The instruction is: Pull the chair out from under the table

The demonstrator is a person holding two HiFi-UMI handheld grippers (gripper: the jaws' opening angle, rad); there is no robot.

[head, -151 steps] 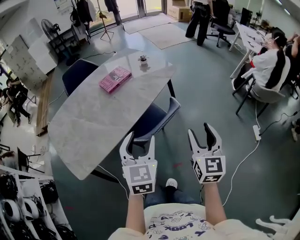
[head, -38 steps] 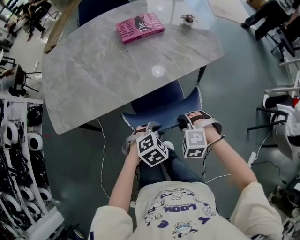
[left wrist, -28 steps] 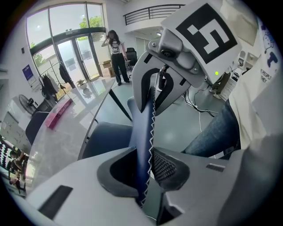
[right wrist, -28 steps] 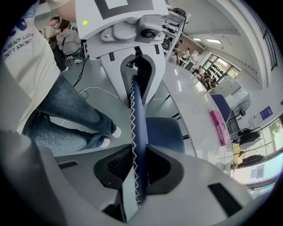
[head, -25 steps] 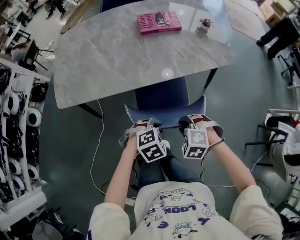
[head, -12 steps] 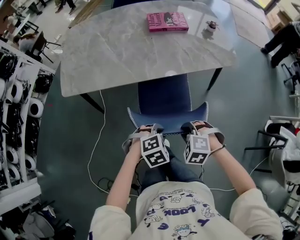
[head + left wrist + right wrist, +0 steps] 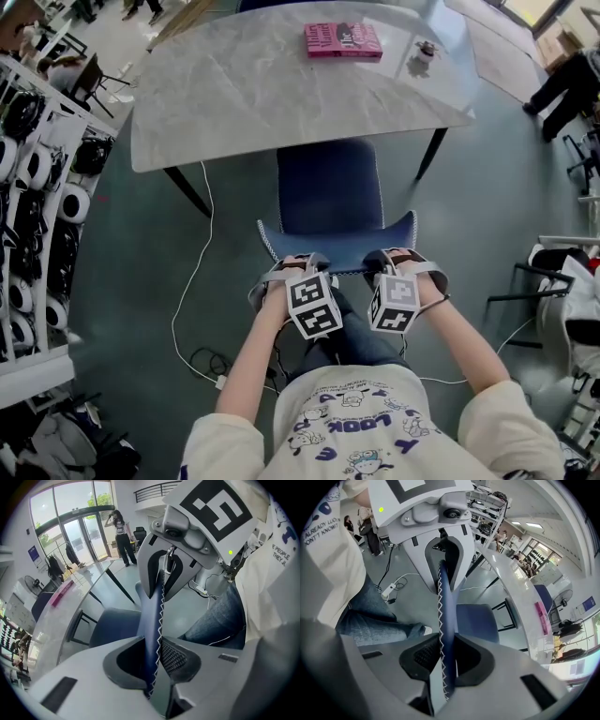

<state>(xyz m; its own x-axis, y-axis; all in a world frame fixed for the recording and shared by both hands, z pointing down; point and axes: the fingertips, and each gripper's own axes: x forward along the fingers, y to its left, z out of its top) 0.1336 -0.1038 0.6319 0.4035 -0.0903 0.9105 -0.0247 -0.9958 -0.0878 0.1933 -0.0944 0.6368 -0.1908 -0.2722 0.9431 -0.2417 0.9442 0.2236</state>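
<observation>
A grey-green floor (image 7: 141, 272) spreads under a pale marbled table (image 7: 281, 103), which fills the top of the head view. On the far part of the table lie a pink book (image 7: 343, 40) and, to its right, a small pot (image 7: 427, 49). Left of the table stand shelves (image 7: 28, 187) stocked with white, rounded gear. From below the table's near edge a white cable (image 7: 192, 281) trails across the floor towards the person.

The blue chair (image 7: 328, 187) stands at the table's near side, between its two dark legs. The far end of its seat lies just at the table's near edge, and the rest is out in the open. Its backrest (image 7: 337, 248), edged with white zigzag stitching, is the part farthest from the table and faces the person.

The left gripper (image 7: 286, 267) is clamped on the top edge of the backrest near its left end, and in its own view the padded edge is pinched between the two jaws. The right gripper (image 7: 398, 258) grips the same edge near the right end, its jaws likewise closed on the stitched rim. Both point steeply down, on the side of the backrest away from the table.
</observation>
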